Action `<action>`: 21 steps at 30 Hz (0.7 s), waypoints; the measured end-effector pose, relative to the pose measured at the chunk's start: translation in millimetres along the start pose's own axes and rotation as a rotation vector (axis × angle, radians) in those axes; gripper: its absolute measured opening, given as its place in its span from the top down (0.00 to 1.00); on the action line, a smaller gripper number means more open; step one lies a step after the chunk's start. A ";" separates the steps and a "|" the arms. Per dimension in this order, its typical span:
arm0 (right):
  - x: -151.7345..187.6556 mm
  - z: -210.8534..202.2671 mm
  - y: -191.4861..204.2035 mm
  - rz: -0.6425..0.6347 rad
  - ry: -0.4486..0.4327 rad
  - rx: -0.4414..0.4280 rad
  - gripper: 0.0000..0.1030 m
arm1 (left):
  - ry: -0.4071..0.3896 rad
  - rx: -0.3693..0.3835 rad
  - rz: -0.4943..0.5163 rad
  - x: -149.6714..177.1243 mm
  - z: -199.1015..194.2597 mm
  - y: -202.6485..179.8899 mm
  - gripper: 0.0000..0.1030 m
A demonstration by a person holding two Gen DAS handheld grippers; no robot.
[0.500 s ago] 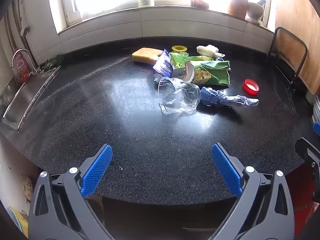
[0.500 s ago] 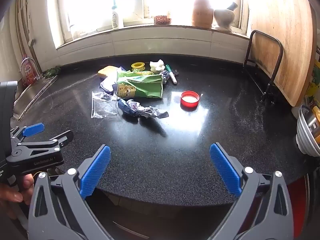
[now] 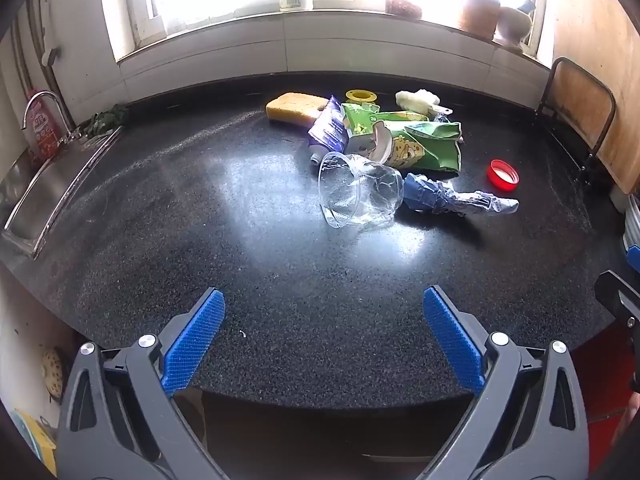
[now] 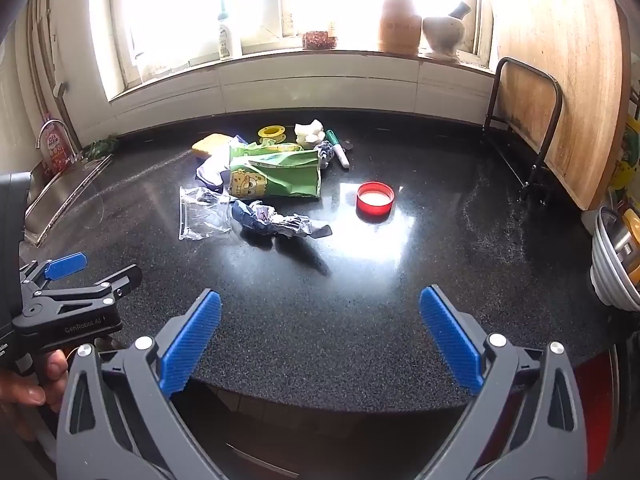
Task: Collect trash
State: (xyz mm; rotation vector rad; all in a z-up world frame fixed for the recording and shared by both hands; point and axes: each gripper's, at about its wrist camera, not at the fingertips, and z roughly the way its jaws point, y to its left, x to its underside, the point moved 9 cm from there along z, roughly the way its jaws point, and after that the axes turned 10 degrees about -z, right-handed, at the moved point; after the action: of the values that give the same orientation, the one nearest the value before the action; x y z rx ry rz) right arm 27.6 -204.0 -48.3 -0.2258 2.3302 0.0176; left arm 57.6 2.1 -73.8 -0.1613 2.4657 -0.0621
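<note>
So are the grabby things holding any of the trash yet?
No, nothing. The left hand-held gripper and right hand-held gripper are both open and empty, short of the trash pile.

Barely anything to report. Just a tiny twitch of the right gripper (image 4: 320, 320). Red cap (image 4: 375, 198), green bag (image 4: 276, 176) and wrapper (image 4: 276, 220) out front now sitting a hair further left than half a second back. Same small slide for the mortar (image 4: 444, 32) way up ahead on the sill. Too slight to call it more than a wobble.
</note>
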 end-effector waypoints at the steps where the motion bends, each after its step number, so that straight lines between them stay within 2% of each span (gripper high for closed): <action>1: -0.1 0.3 -0.5 0.001 0.000 -0.001 0.06 | 0.001 0.000 0.000 -0.1 0.4 0.1 0.06; 21: 0.4 4.1 -4.6 0.004 0.004 0.008 0.06 | 0.008 0.010 0.002 -2.1 0.4 -3.9 0.06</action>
State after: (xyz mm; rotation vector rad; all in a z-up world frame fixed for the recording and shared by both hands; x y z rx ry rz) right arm 31.0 -208.2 -51.2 -0.2175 2.3346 0.0100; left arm 59.8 -1.5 -72.5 -0.1549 2.4735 -0.0750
